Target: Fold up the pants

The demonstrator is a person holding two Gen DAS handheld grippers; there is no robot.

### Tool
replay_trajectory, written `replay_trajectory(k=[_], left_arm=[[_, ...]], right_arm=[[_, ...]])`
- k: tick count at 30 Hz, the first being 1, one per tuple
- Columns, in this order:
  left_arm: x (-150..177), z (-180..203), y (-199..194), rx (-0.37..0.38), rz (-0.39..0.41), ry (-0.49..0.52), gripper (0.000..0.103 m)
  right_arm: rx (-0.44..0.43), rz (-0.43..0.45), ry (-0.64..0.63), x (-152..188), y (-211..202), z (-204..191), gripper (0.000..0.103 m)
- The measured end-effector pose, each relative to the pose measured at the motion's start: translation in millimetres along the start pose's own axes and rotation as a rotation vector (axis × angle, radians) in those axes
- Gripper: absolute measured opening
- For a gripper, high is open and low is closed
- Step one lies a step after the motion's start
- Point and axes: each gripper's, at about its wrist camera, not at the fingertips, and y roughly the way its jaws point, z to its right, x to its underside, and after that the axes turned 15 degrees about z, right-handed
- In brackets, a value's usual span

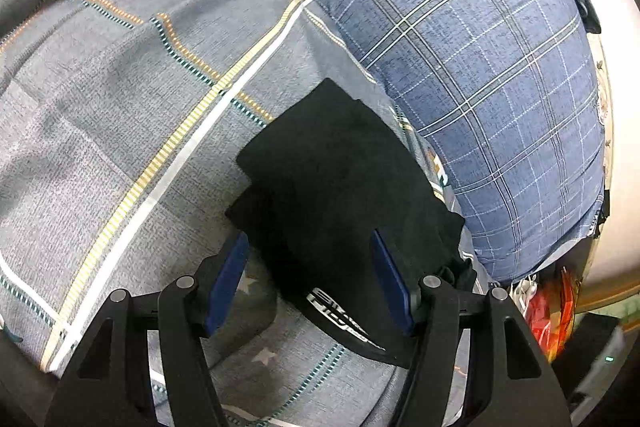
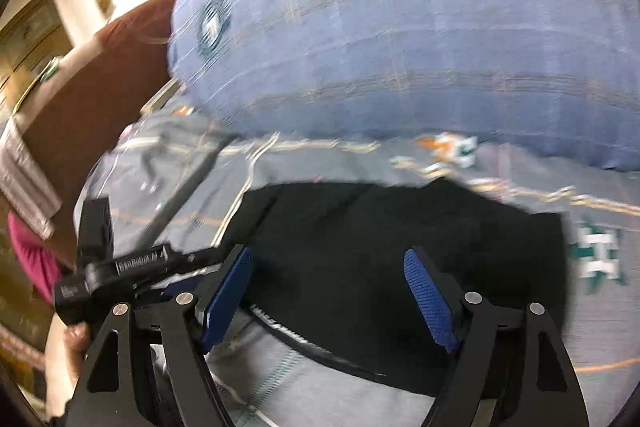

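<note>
While folded, one pants (image 1: pixel 340 187), one pillow (image 1: pixel 460 47).

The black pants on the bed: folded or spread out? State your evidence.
Folded: the black pants lie as a compact stacked bundle with layered edges on the bedsheet.

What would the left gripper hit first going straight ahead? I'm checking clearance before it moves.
Most likely the folded black fabric pants: they lie on the grey patterned bedsheet right ahead of the open left gripper. The blue plaid pillow sits farther back.
</note>
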Motion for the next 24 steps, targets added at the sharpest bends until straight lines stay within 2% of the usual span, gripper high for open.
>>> replay_trajectory(k=[2,3,9,13,18,24], left_arm=[[0,-3,7,0.004,-0.017,-0.02,0.062],[0,-5,11,0.014,-0.028,-0.029,0.062],[1,-5,24,0.018,-0.051,-0.081,0.062],[1,-4,22,0.014,-0.04,-0.091,0.062],[4,-15,24,0.027,-0.069,-0.144,0.062],[-1,-8,30,0.016,-0.043,-0.133,0.062]], right_arm=[[-0.025,-0.101,0.011,14,25,-2,0.02],[-0.037,-0.129,0.027,19,36,0,0.017],[-0.1,-0.189,0.076,40,60,-3,0.017],[-0.079,-0.225,0.069,49,68,-3,0.016],[-0.075,-0.237,0.07,50,70,-2,0.015],[-0.056,-0.241,0.03,52,68,-4,0.016]])
